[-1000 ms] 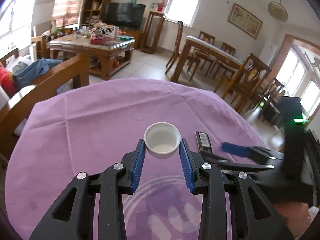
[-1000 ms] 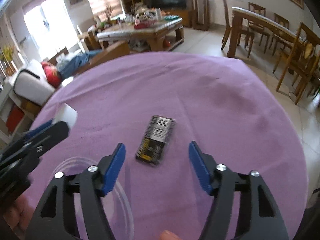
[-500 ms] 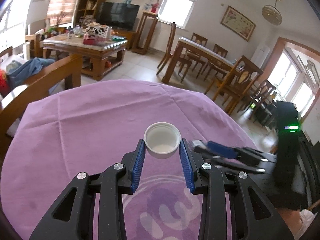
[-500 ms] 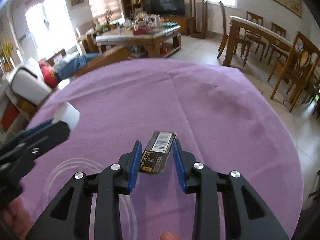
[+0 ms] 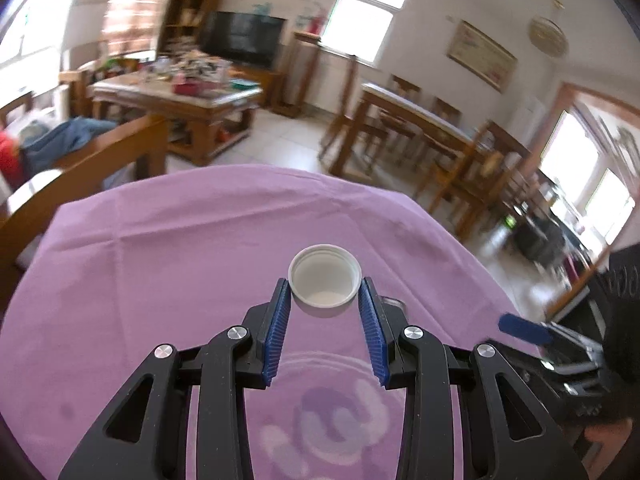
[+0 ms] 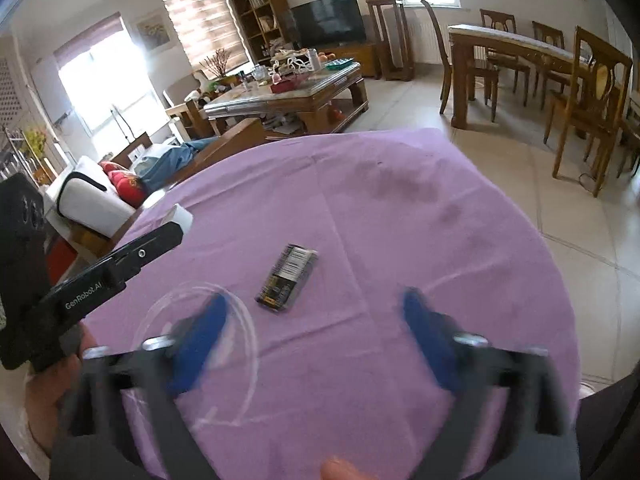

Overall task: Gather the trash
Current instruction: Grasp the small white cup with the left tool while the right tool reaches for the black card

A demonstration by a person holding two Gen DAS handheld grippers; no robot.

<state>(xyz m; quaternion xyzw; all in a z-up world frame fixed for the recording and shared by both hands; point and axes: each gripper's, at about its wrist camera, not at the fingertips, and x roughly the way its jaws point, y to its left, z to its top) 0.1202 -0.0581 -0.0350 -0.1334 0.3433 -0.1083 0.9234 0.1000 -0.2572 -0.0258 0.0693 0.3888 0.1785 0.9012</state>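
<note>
Left gripper (image 5: 325, 300) pinched a white cap (image 5: 325, 280); right gripper (image 6: 312, 320) was opening, empty, the dark packet (image 6: 289, 277) at its twelve o'clock.

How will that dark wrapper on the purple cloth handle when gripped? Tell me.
The dark wrapper lies flat and thin with a glossy face, so it is probably light, floppy and somewhat slippery. It likely crumples under the pads and will not roll.

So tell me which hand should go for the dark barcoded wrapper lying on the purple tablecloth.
Right. The right gripper has nothing between its opening jaws and points at the dark barcoded wrapper lying just ahead of it. The left gripper is already shut on the white plastic bottle cap.
</note>
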